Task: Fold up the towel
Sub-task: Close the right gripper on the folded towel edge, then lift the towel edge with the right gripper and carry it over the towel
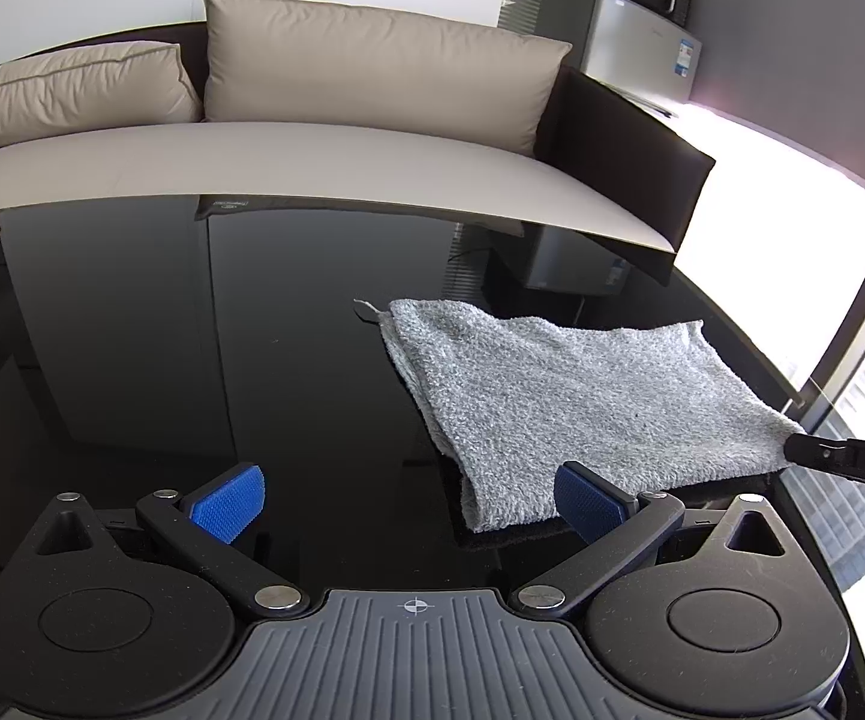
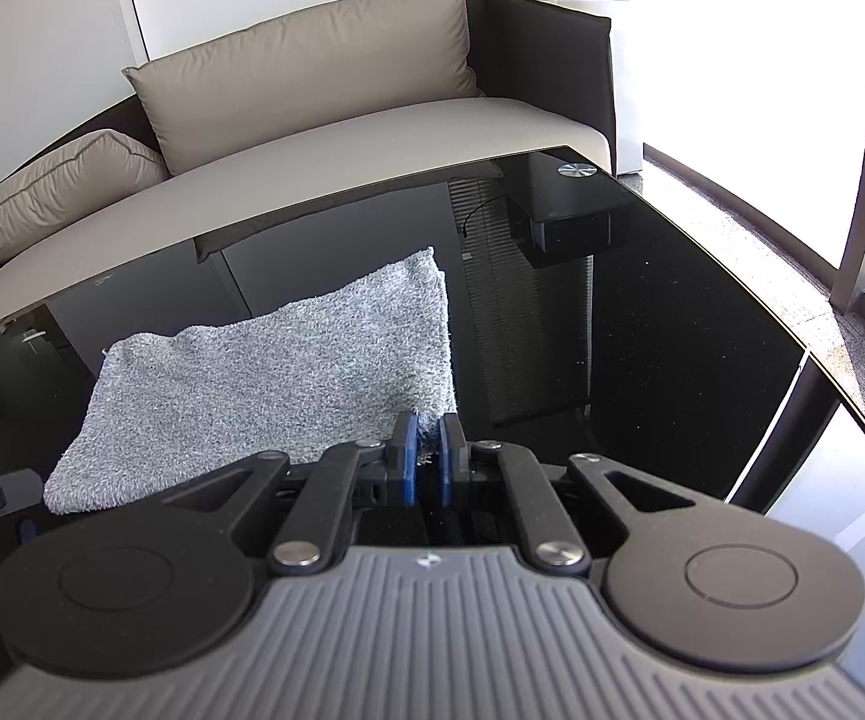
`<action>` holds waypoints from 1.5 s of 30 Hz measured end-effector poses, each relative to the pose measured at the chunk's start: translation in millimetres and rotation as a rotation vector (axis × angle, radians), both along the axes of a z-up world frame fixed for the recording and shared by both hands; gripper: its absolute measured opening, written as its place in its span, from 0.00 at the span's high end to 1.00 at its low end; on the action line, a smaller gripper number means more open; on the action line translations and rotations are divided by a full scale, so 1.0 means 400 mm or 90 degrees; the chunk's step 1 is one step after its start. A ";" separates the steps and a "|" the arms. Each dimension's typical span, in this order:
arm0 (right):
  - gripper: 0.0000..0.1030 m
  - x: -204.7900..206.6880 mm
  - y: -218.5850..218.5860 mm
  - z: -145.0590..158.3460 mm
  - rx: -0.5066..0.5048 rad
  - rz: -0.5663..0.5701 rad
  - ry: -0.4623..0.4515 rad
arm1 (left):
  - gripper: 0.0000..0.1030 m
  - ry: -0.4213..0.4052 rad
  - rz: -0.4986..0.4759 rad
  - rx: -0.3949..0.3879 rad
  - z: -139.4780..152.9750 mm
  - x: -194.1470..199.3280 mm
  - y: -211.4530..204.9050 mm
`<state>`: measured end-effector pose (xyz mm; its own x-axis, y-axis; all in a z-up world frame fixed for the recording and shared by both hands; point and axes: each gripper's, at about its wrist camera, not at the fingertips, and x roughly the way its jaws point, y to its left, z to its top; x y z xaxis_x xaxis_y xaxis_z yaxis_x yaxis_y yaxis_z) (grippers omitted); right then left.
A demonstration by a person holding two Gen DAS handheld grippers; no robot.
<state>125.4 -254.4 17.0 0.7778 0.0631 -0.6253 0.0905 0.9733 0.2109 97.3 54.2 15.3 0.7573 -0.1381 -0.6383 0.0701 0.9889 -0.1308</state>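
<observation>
Glossy black table (image 1: pixel 132 330) fronts a beige sofa (image 1: pixel 312 156). Left gripper (image 1: pixel 408 495) hovers with fingers spread apart, nothing between them. Grey towel (image 1: pixel 564 390) lies folded on the table; right gripper (image 2: pixel 426 450) fingers are clamped on its near corner.

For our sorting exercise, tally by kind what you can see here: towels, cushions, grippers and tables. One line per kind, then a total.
Towels: 1, the grey towel
Cushions: 2, the big cushion and the small cushion
Grippers: 2, the left gripper and the right gripper
Tables: 1, the black table
Total: 6
</observation>
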 end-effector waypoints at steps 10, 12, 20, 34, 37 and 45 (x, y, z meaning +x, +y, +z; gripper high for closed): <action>0.93 0.000 0.022 0.025 -0.009 -0.004 -0.001 | 0.01 0.000 0.010 -0.004 0.004 0.005 0.022; 0.93 -0.002 0.023 0.028 -0.009 -0.003 -0.002 | 0.01 0.000 0.014 -0.004 0.005 0.007 0.025; 0.93 -0.002 0.023 0.044 -0.012 -0.005 -0.012 | 0.01 0.007 0.027 -0.004 0.006 0.007 0.033; 0.93 0.024 0.027 0.062 0.004 -0.007 -0.029 | 0.01 0.013 0.030 -0.001 0.004 0.003 0.036; 0.93 0.036 0.029 0.068 0.012 -0.014 -0.032 | 0.01 0.013 0.031 -0.002 0.004 0.002 0.039; 0.93 0.063 0.071 0.087 0.021 -0.001 -0.046 | 0.01 0.019 0.041 -0.007 0.005 0.000 0.062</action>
<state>150.5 -225.9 51.9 0.8212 0.0824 -0.5646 0.0747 0.9655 0.2496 97.2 79.0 17.1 0.7458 -0.0968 -0.6591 0.0018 0.9897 -0.1432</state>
